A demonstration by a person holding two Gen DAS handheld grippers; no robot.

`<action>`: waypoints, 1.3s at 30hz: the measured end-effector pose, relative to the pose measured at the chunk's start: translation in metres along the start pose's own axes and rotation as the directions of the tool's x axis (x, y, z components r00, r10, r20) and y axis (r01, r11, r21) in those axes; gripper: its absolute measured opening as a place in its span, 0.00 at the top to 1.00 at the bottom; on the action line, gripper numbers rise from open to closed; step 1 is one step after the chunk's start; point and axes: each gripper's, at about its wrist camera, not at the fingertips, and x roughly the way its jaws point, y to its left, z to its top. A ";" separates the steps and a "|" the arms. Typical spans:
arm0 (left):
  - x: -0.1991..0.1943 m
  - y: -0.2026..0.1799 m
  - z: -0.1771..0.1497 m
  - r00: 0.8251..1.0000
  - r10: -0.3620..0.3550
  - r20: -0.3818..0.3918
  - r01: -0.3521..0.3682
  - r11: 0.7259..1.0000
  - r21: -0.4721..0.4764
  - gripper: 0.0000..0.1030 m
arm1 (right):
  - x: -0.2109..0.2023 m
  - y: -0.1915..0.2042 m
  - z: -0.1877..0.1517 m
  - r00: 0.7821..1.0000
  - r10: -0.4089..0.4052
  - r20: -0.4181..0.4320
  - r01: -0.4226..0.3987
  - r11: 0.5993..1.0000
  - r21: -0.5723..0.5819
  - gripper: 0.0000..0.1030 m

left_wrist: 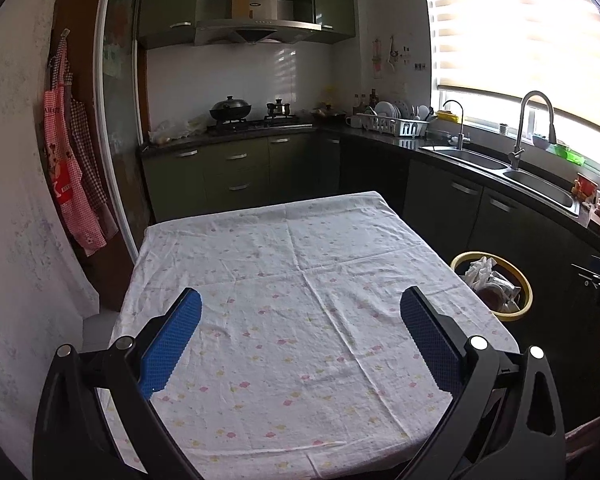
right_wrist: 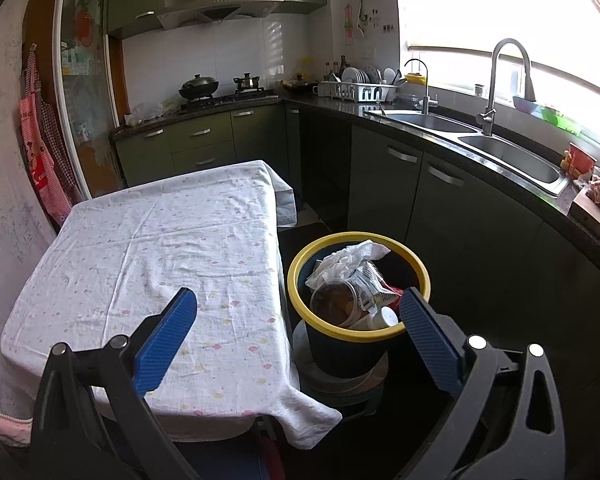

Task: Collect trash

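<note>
Both tools hung wide apart and held nothing, with the trash sitting in the bin.

Blue pads of my left tool [left_wrist: 300, 336] spread wide above the desk [left_wrist: 300, 264], whose white flowered cloth carried nothing. My right tool [right_wrist: 298, 336] gaped just as wide, one finger over the cloth's edge, the other in front of the yellow-rimmed trash bin [right_wrist: 320, 332], which stood just beside the desk on a low round stand. Inside the bin lay crumpled white paper [right_wrist: 350, 258], a clear plastic cup [right_wrist: 334, 298] and a crinkled wrapper [right_wrist: 370, 286]. Beyond it, the steel sink [right_wrist: 508, 152] sat under the bright window.
</note>
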 end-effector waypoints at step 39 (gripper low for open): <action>0.002 0.003 -0.003 1.000 -0.008 -0.010 0.008 1.000 0.003 0.05 | 0.011 0.000 -0.003 1.000 -0.003 -0.009 0.003 1.000 0.011 0.06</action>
